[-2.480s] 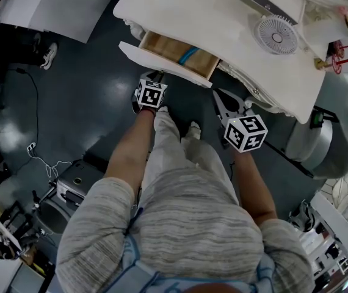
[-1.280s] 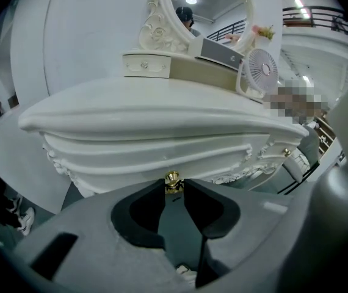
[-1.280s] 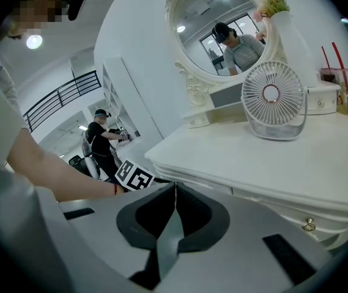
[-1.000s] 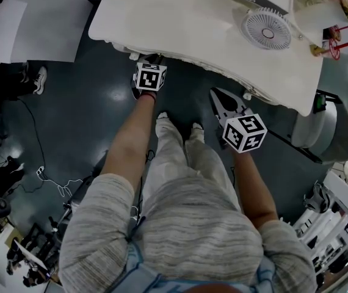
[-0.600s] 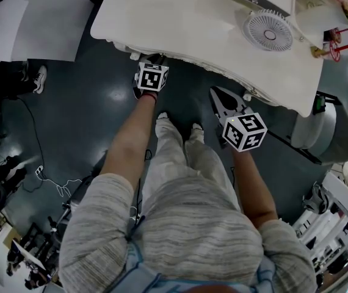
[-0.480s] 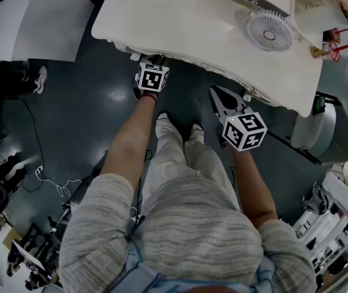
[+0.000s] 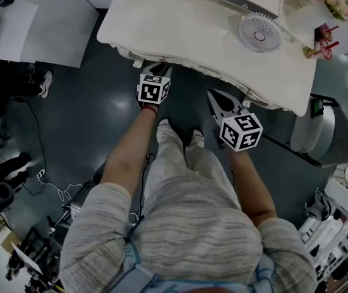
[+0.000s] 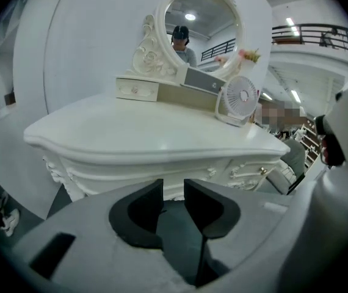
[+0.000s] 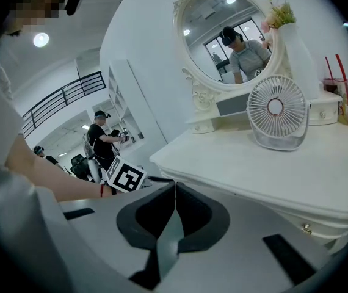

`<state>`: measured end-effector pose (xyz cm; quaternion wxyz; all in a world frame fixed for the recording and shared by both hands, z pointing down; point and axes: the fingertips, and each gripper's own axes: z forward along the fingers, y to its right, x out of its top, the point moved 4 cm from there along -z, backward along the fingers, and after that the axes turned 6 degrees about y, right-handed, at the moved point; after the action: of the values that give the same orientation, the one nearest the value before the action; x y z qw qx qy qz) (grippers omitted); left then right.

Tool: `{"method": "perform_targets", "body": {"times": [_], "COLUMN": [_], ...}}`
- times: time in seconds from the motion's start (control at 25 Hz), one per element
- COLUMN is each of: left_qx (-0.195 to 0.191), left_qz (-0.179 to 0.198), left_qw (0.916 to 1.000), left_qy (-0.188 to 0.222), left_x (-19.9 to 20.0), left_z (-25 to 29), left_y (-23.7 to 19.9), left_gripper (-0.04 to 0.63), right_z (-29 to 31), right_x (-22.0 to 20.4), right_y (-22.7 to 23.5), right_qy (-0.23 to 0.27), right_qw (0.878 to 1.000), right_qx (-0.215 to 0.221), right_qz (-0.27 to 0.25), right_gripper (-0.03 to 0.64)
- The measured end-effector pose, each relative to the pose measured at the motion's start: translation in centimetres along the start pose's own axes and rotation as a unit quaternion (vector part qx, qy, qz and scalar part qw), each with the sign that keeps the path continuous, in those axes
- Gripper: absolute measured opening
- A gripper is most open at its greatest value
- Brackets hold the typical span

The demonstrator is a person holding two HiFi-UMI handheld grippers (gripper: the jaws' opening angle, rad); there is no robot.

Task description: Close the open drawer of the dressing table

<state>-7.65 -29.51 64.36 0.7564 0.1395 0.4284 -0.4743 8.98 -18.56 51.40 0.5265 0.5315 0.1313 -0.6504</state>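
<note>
Drawer (image 8: 122, 173) sits flush in table (image 8: 143, 130). L gripper (image 8: 173, 194) jaws slightly apart, empty; R gripper (image 9: 174, 188) jaws together. Risk: L tips scuffing the front if pushed fwd.

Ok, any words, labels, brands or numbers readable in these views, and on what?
No readable text anywhere.
The left gripper and right gripper: square black-and-white marker patterns only, no letters.
The fan: centre badge too small to read.
The cup with red straws: print, if any, too blurred.

I can see a small white fan (image 9: 276, 112) by an oval mirror (image 9: 232, 32), with a cup with red straws (image 9: 344, 99) to its right.
</note>
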Motion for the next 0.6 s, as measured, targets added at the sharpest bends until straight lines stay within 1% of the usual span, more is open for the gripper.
{"method": "perform_targets", "body": {"times": [0.36,0.6], "left_qx": [-0.016,-0.038], "left_qz": [0.002,0.007], "left_qw": [0.9984,0.9938], "left_qy": [0.054,0.104], "left_x": [3.2,6.0], "left_z": [-5.1,-8.9], "left_y": [5.3,9.9], "left_gripper": [0.109,0.109], "right_z": [-3.1,-5.4], "right_x": [1.3,2.6], "right_y": [-0.7,-0.8], "right_qy": [0.011,0.023], "right_qw": [1.000,0.999], "right_qx": [0.019,0.035], "right_qz": [-0.017,-0.027], "right_gripper": [0.011,0.011]}}
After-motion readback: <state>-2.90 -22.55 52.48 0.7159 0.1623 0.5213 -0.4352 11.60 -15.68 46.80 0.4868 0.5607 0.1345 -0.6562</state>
